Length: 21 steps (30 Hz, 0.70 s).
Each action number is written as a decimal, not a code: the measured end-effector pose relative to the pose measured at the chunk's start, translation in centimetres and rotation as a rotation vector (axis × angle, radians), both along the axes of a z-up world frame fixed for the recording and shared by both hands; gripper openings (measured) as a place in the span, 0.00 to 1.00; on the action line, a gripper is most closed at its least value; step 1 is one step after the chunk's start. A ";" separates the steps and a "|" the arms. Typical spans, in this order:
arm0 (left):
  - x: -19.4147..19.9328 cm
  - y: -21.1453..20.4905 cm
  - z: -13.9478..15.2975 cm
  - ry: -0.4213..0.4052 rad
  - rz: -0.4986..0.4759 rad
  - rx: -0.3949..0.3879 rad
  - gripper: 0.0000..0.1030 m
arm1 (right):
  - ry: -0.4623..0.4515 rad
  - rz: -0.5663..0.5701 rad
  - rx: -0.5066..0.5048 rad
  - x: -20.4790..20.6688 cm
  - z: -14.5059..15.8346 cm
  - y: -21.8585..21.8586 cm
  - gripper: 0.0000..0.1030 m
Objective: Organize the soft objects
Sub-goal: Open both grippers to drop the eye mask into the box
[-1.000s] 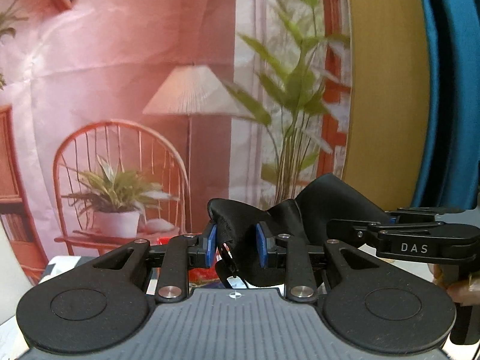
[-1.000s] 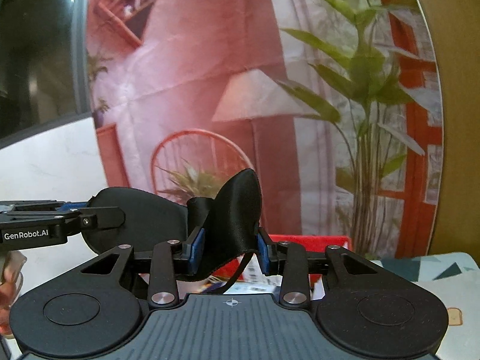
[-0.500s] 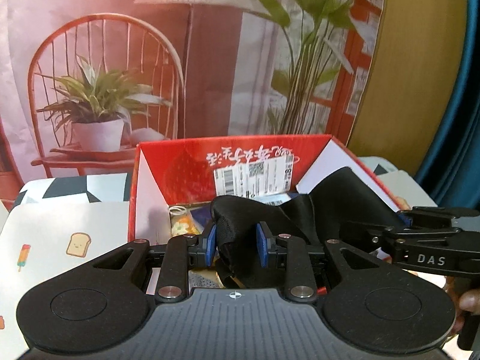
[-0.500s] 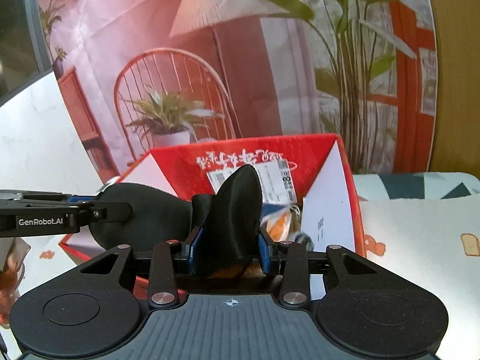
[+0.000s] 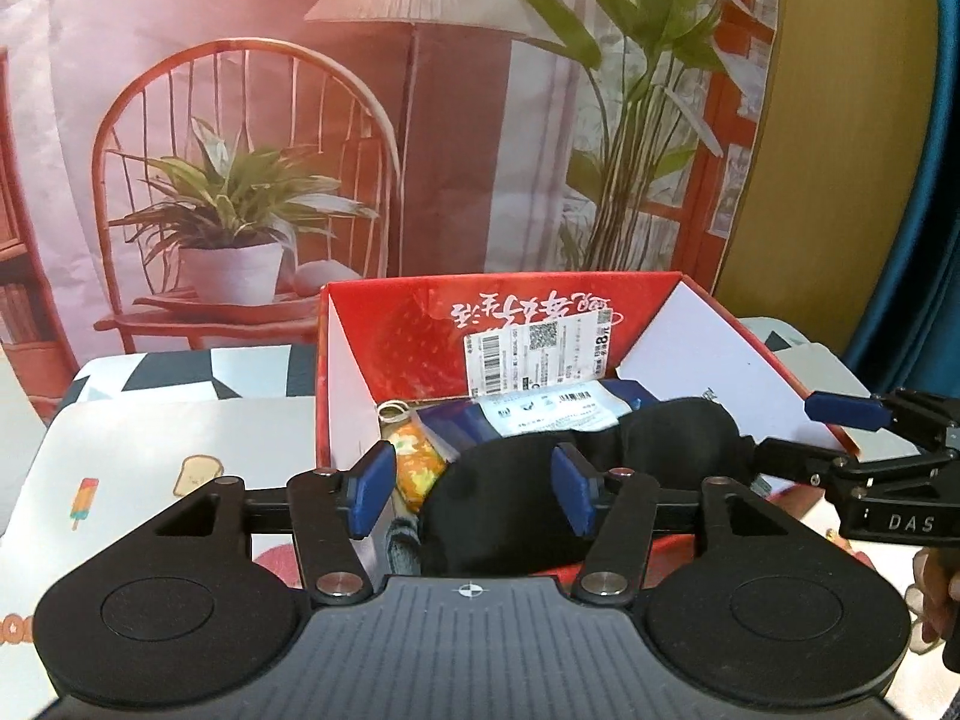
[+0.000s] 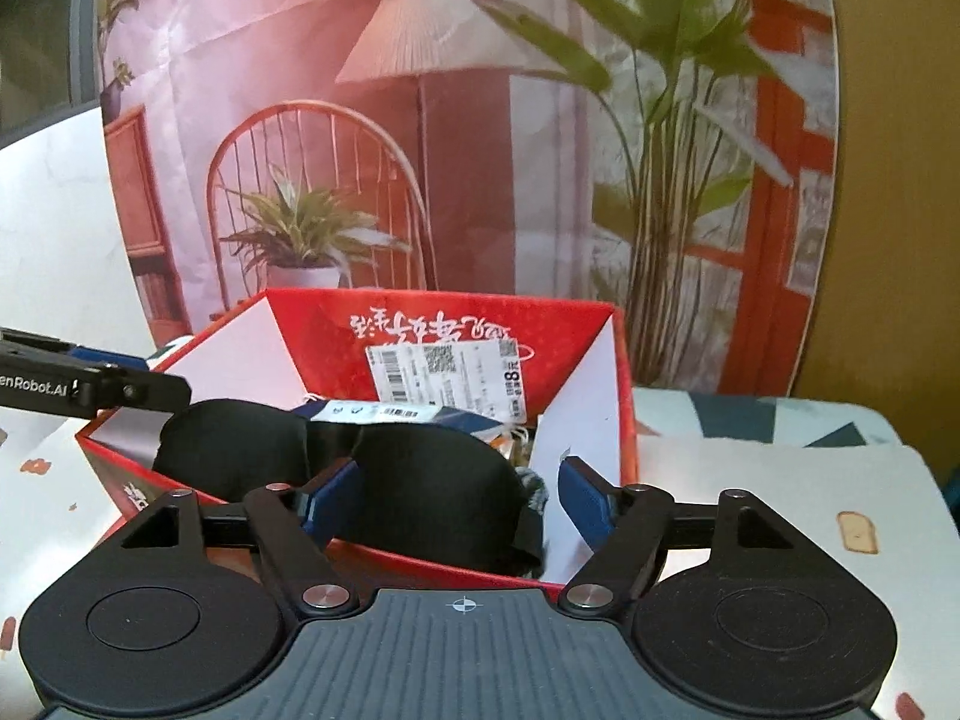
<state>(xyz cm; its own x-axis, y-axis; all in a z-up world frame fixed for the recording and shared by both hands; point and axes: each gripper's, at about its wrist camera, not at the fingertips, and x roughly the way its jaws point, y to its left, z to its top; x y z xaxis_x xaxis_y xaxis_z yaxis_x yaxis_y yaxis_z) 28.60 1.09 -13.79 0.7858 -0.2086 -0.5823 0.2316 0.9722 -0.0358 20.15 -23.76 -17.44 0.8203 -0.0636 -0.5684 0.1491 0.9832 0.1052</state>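
black eye mask (image 5: 516,498) in the red box (image 5: 420,312) — both grippers level above it, jaws apart

"DAS" on the right gripper (image 5: 840,414) body; "enRobot.AI" on the left gripper (image 6: 90,360) body; large "8" on the upside-down white shipping label (image 5: 543,345), red box (image 5: 420,324) wall

the eye mask (image 5: 510,498) looks of matt black cloth; the red box (image 5: 414,324) is glossy cardboard, and the gripper pads (image 5: 372,486) are blue rubber-like.
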 end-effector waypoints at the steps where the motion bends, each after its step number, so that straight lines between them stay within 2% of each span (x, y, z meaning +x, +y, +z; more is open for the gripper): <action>1: -0.5 0.1 0.0 -0.001 0.000 -0.006 0.59 | -0.007 0.000 -0.004 -0.4 0.2 0.0 0.68; 8: -5.0 0.5 -0.3 -0.014 -0.009 -0.064 0.59 | -0.051 0.027 -0.009 -3.7 0.7 1.3 0.68; 13: -8.8 0.7 -1.4 -0.012 -0.018 -0.099 0.59 | -0.090 0.045 0.031 -7.1 0.6 2.5 0.67; 21: -13.2 0.0 -5.1 0.064 -0.059 -0.119 0.58 | -0.060 0.057 0.126 -11.7 -1.9 4.3 0.60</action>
<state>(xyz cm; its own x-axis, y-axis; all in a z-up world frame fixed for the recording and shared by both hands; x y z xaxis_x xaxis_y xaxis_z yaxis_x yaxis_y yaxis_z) 15.39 1.07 -18.93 0.7320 -0.3242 -0.5992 0.2817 0.9449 -0.1670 8.47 -19.45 -19.29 0.8533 0.0530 -0.5187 0.0830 0.9684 0.2354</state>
